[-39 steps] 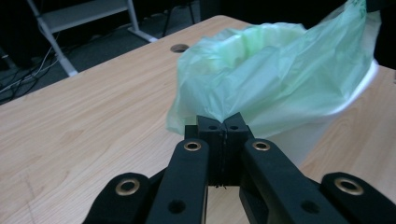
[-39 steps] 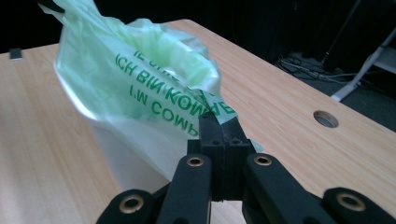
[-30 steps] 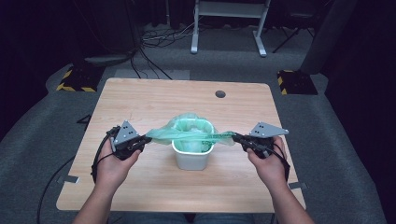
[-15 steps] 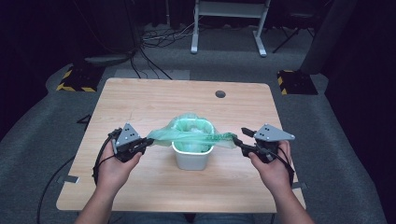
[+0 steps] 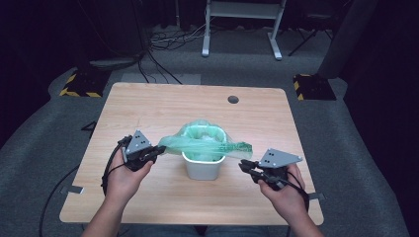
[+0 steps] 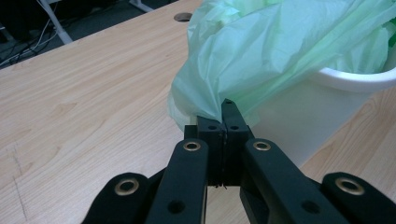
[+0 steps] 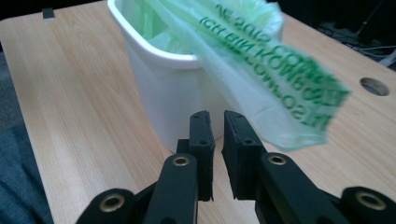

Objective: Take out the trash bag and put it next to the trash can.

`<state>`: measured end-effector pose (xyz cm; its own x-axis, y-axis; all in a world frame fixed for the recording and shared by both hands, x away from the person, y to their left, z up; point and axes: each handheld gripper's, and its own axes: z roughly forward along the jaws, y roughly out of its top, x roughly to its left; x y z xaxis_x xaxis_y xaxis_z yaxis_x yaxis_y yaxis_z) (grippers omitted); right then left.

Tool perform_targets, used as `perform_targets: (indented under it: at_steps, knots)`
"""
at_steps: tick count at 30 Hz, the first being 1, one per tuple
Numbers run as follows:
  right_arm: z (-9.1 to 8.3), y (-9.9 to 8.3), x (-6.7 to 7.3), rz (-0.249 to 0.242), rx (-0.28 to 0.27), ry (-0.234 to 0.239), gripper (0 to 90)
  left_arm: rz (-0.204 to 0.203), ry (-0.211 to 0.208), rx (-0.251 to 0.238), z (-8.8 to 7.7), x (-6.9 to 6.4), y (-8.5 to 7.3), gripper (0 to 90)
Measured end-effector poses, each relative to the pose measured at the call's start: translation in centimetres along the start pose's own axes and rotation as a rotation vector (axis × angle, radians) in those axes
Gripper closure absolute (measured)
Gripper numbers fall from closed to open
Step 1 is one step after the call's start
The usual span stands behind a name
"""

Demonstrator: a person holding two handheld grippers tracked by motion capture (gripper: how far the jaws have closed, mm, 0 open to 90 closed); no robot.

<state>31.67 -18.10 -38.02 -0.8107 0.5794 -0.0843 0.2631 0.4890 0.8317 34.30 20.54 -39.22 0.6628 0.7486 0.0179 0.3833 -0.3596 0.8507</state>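
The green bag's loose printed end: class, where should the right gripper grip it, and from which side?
Grip the printed flap near its free edge, approaching from the person's right side of the bin. It hangs clear of the rim, just past the open right gripper.

Green bag (image 5: 205,143) over white bin (image 5: 202,165), pinched by left gripper (image 5: 159,149); right gripper (image 5: 243,167) apart.

Both forearms reach in over the table's near edge. The left gripper (image 5: 159,150), held in the left hand (image 5: 126,170), has its jaws pressed together on a fold of green bag (image 6: 280,51). The right gripper (image 5: 245,168), in the right hand (image 5: 281,190), has jaws slightly parted, gripping nothing.
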Motion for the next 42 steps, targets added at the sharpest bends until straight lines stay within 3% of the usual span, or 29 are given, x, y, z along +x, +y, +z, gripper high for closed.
perform_targets:
  at_steps: [5,11,17,24,32,42]
  knots:
    - [2.7,-0.2,-0.4,0.024,0.013,0.007,78.2,-0.007,-0.007,0.004,0.4,0.1,-0.1,87.0]
    - [5.2,0.2,-1.8,0.075,0.006,0.001,76.5,-0.018,-0.023,0.001,1.9,0.4,0.0,68.8]
    - [6.6,1.1,-3.0,0.087,-0.006,-0.036,71.0,-0.020,-0.037,-0.004,3.2,0.0,0.9,68.7]
    - [6.4,2.3,-4.4,0.122,-0.049,-0.098,59.1,-0.010,-0.034,-0.023,3.1,-0.3,2.0,73.8]
    - [5.5,4.0,-4.8,0.123,-0.119,-0.170,45.4,0.011,-0.034,-0.060,2.6,-1.0,3.1,73.7]
    - [6.6,6.1,-3.1,0.073,-0.171,-0.143,39.1,0.067,-0.076,-0.089,2.3,-2.7,5.0,70.4]
